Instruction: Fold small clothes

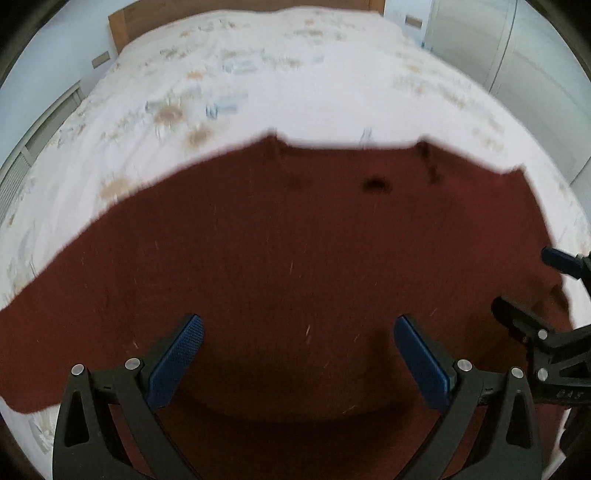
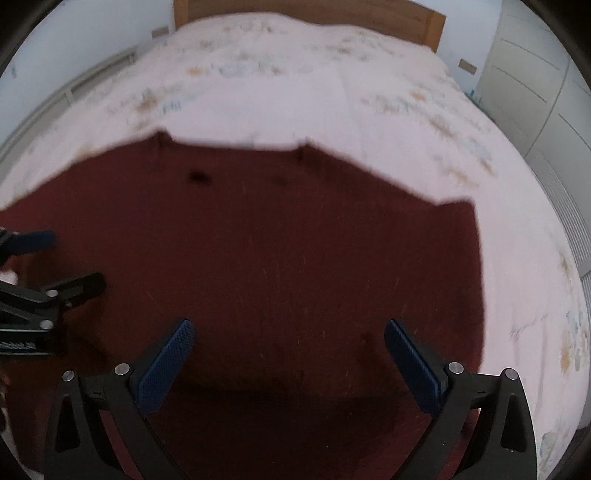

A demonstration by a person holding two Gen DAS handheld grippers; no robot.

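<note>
A dark red garment (image 1: 295,251) lies spread flat on the bed, sleeves out to both sides; it also fills the lower part of the right wrist view (image 2: 277,251). My left gripper (image 1: 298,326) is open and empty, hovering over the garment's near part. My right gripper (image 2: 289,330) is open and empty over the same garment, further right. The right gripper also shows at the right edge of the left wrist view (image 1: 524,280), and the left gripper at the left edge of the right wrist view (image 2: 70,258). Both views are motion-blurred.
The bed's white flower-printed cover (image 1: 295,85) stretches back to a wooden headboard (image 2: 332,11). A white wardrobe (image 1: 517,51) stands at the right, and a radiator (image 1: 40,129) lines the left wall.
</note>
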